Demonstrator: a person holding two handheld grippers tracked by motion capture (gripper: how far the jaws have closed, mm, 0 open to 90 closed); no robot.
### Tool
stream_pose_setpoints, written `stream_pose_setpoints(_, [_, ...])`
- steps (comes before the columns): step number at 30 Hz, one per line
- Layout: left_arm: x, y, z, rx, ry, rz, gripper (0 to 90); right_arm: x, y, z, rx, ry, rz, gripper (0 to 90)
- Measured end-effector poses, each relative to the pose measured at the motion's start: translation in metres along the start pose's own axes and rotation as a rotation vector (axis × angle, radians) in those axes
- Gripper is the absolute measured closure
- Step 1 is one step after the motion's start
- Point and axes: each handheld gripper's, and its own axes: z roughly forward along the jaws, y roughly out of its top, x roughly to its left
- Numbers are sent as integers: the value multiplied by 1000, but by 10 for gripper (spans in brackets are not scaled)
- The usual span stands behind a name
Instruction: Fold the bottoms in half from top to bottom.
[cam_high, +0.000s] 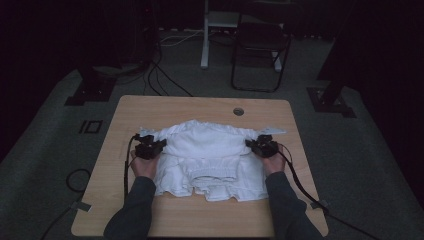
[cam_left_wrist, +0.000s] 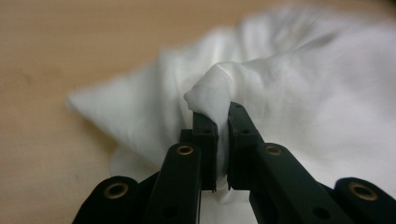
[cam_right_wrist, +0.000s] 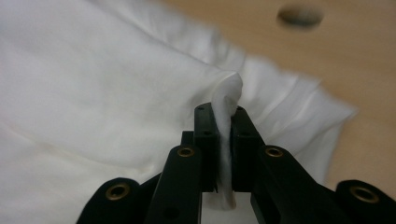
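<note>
While both of the person's hands rest on the light wooden table, a white, crumpled cotton garment lies spread across the table's middle, reaching from near the left edge of the board to near its right edge. Its far part is folded back toward the near side, so a thick rounded roll of cloth runs left to right between the two tools, and a ribbed hem band shows on the near part beneath that roll.

At the left end of the roll the black two-jaw left gripper is clamped on the garment; the left gripper view shows a pinched peak of white cloth squeezed between its jaws, which stand almost together. At the right end the black two-jaw right gripper is likewise clenched on the cloth, and the right gripper view shows a thin fold standing up between its nearly closed jaws.

A small round cable hole sits in the table on the far side, right of centre. On the grey floor beyond the table stands a dark folding chair, well apart from the work
</note>
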Motion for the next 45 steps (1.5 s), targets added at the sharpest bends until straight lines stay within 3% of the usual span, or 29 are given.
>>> stream_pose_setpoints(3, [-2,19,-24,-95,-59,-23,848,-3,19,-24,-102,29,8,843])
stream_pose_setpoints(7, [-8,42,-58,-200,-148,-27,850,2,42,-56,-225,7,-21,845])
stream_pose_setpoints(8, [-8,42,-58,-200,-148,-27,850,2,42,-56,-225,7,-21,845])
stream_pose_setpoints(9, [-11,46,-72,-236,-187,-21,850,2,46,-65,-260,12,-19,845])
stream_pose_setpoints(10, [-14,47,-79,-246,-194,-5,849,3,50,-78,-302,25,-24,844])
stream_pose_setpoints(12, [-17,43,-89,-245,-213,14,848,7,50,-88,-315,37,-47,844])
stream_pose_setpoints(15, [-16,29,-96,-220,-246,9,847,14,37,-96,-289,44,-89,843])
stream_pose_setpoints(21, [-19,-18,-100,-121,-268,26,834,26,-17,-102,-224,94,-81,837])
stream_pose_setpoints(23, [-19,-28,-101,-88,-249,50,750,29,-34,-100,-171,108,-81,781])
stream_pose_setpoints(25, [-17,-29,-105,-93,-207,62,660,30,-44,-101,-145,114,-89,602])
stream_pose_setpoints(26, [-16,-26,-107,-106,-202,55,649,30,-44,-104,-154,95,-88,557])
stream_pose_setpoints(29, [-22,-8,-106,-113,-189,58,645,30,-31,-114,-218,61,-59,524])
stream_pose_setpoints(31, [-35,4,-98,-104,-195,81,646,38,-16,-113,-226,43,-77,531])
stream_pose_setpoints(35, [-58,10,-69,-42,-204,116,646,64,6,-88,-184,49,-132,554])
stream_pose_setpoints(38, [-70,2,-45,33,-211,124,648,81,10,-61,-123,53,-176,563])
stream_pose_setpoints(42, [-75,-21,-27,112,-206,144,670,90,-6,-32,-34,60,-195,575])
stream_pose_setpoints(45, [-76,-42,-22,159,-191,168,687,91,-27,-22,27,48,-211,596])
